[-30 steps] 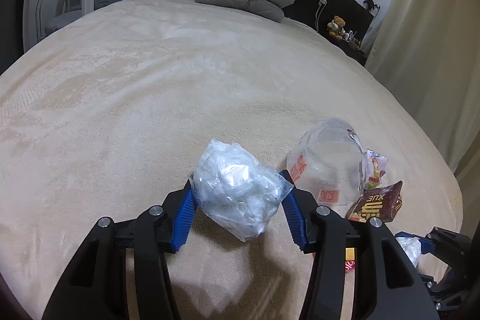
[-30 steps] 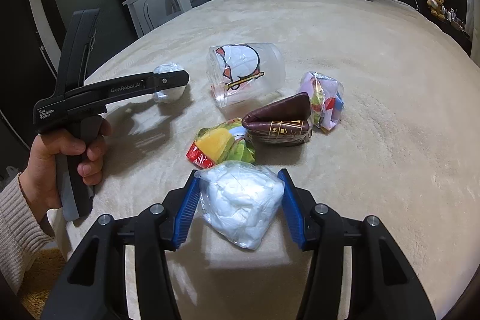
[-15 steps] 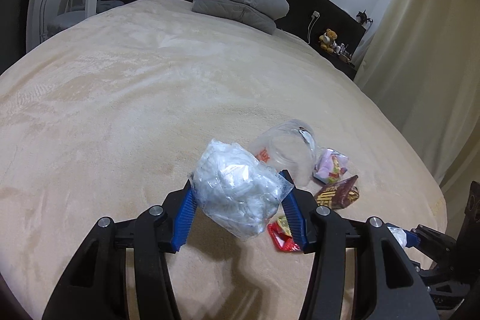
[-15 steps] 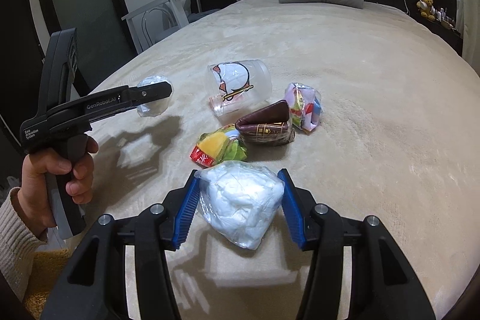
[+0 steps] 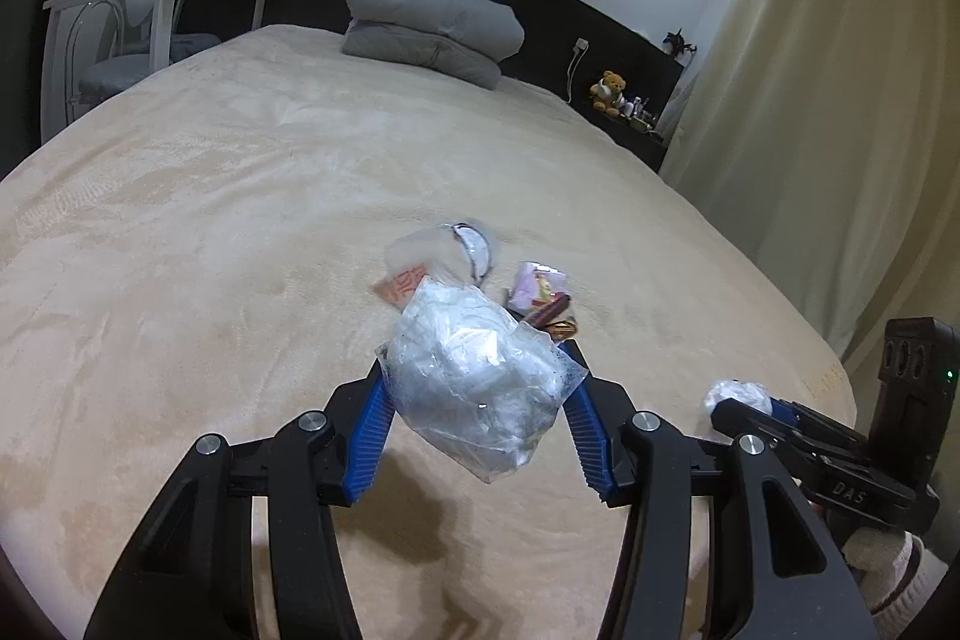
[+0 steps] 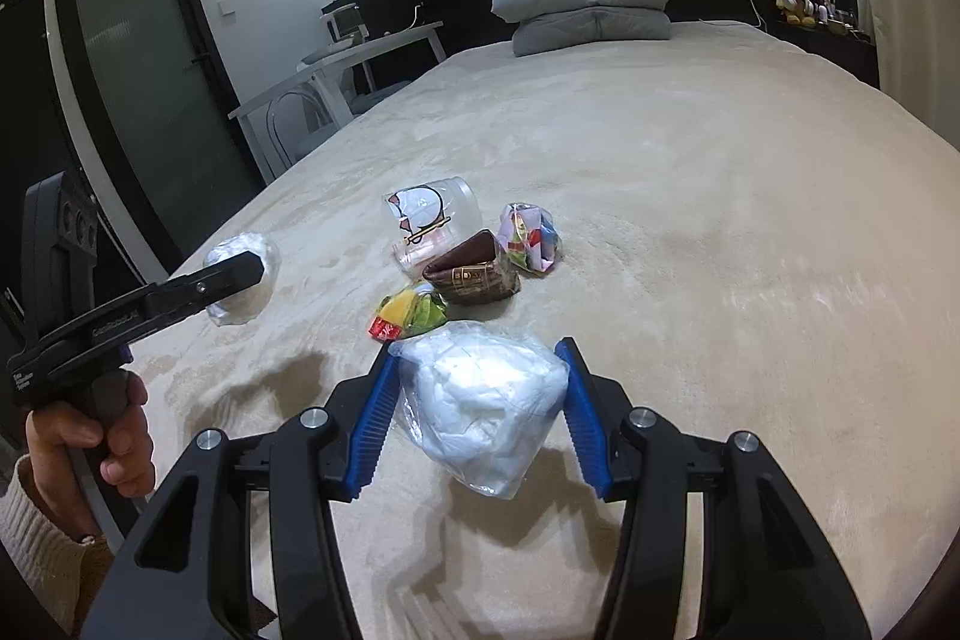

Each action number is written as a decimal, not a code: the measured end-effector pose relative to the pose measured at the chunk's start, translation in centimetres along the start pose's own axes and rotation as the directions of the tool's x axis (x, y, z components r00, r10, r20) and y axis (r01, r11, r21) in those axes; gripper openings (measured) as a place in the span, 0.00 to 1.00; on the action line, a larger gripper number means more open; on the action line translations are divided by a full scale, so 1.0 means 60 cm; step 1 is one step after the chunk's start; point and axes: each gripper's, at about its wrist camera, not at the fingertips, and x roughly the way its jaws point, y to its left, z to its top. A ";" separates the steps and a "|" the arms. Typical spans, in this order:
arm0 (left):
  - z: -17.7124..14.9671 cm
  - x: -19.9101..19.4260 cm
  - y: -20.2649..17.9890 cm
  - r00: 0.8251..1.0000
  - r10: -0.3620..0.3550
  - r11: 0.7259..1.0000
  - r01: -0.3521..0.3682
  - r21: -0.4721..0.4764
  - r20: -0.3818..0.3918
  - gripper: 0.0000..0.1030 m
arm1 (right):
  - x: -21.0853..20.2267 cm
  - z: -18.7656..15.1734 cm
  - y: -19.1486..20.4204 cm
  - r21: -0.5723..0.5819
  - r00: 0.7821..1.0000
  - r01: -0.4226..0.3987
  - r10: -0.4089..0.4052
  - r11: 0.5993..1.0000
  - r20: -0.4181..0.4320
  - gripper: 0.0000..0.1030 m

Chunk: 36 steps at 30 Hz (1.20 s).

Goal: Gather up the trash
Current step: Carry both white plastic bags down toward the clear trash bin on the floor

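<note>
My left gripper (image 5: pixel 477 415) is shut on a crumpled clear plastic bag (image 5: pixel 474 388) and holds it above the beige bed (image 5: pixel 210 232). My right gripper (image 6: pixel 477 409) is shut on a clear bag of white tissue (image 6: pixel 480 400), also held above the bed. Trash lies on the bed beyond: a clear plastic cup (image 6: pixel 429 220) on its side, a brown wrapper (image 6: pixel 474 277), a pink-and-blue wrapper (image 6: pixel 531 238) and a yellow-green-red wrapper (image 6: pixel 411 319). The left gripper with its bag (image 6: pixel 243 277) shows at the left of the right wrist view; the right gripper (image 5: pixel 741 397) shows at the lower right of the left wrist view.
A grey folded duvet (image 5: pixel 432 28) lies at the head of the bed against a dark headboard. A white table and chair (image 5: pixel 150 22) stand to the left, a door (image 6: pixel 144 82) beyond. Curtains (image 5: pixel 810 100) hang on the right. A teddy bear (image 5: pixel 612 91) sits on the bedside shelf.
Both grippers have risen and drawn back from the trash pile with their bags still held; the cup and wrappers look farther away in both views.
</note>
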 end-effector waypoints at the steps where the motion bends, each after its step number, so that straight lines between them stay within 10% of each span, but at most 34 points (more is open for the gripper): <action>1: -0.008 -0.012 -0.009 1.000 -0.004 1.000 0.004 0.009 0.008 0.50 | -0.009 -0.002 -0.001 0.001 1.000 0.005 -0.005 1.000 0.008 0.51; 36: -0.279 -0.267 -0.174 0.994 -0.102 0.991 0.105 0.088 -0.033 0.50 | -0.277 -0.215 0.019 0.220 0.995 -0.073 0.085 0.973 -0.046 0.51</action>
